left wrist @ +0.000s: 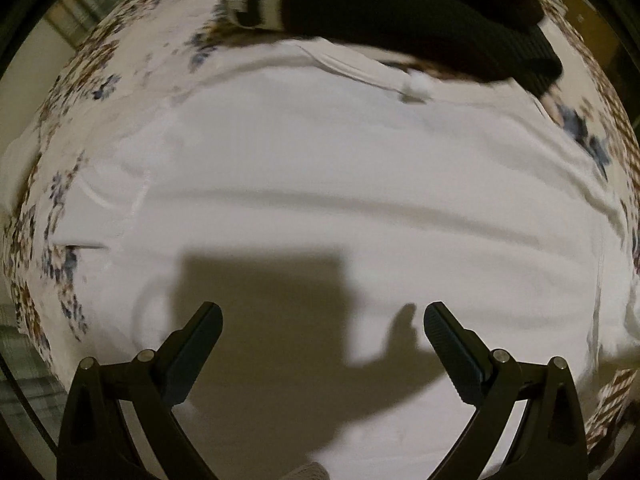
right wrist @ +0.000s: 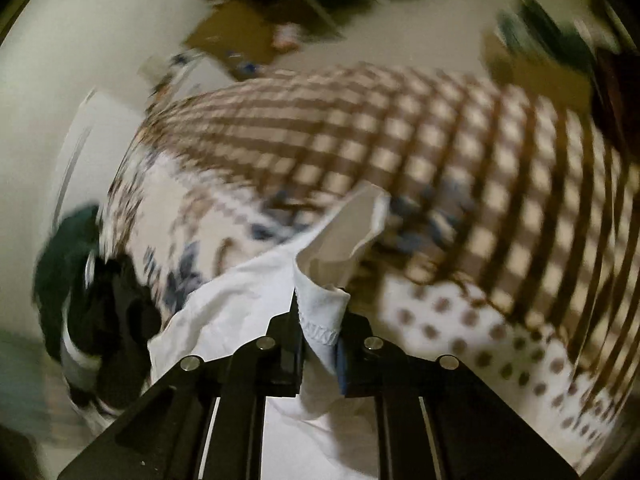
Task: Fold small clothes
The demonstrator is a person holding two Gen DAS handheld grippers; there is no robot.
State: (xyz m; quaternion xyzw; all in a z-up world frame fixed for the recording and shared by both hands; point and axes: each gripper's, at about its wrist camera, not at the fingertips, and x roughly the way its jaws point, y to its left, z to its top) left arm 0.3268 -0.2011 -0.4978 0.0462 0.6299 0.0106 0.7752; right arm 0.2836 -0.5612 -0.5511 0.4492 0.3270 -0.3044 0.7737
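A patterned bedspread (left wrist: 80, 92), floral at its edges and brown-checked further off, carries the whole job and lies beneath both my tools. Spread flat on it, straight ahead of and below my left gripper (left wrist: 323, 316), lies the white garment (left wrist: 320, 184), smoothed wide enough to fill most of that camera's view, with a few long creases running across it. I judge it is laid out so for folding. Beyond the far edge of the white cloth, well ahead of my left jaws, a dark garment (left wrist: 420, 12) with a pale band waits in a heap, probably next in line. My left jaws stand wide apart and hold nothing, hovering over the cloth and throwing their shadow on it. My right gripper (right wrist: 320, 320) is clamped on a hemmed corner of the white garment, which stands up between the jaws and sags away to their left. That grip, I judge, is there to carry the edge over for a fold. Blur hides the clutter further off.
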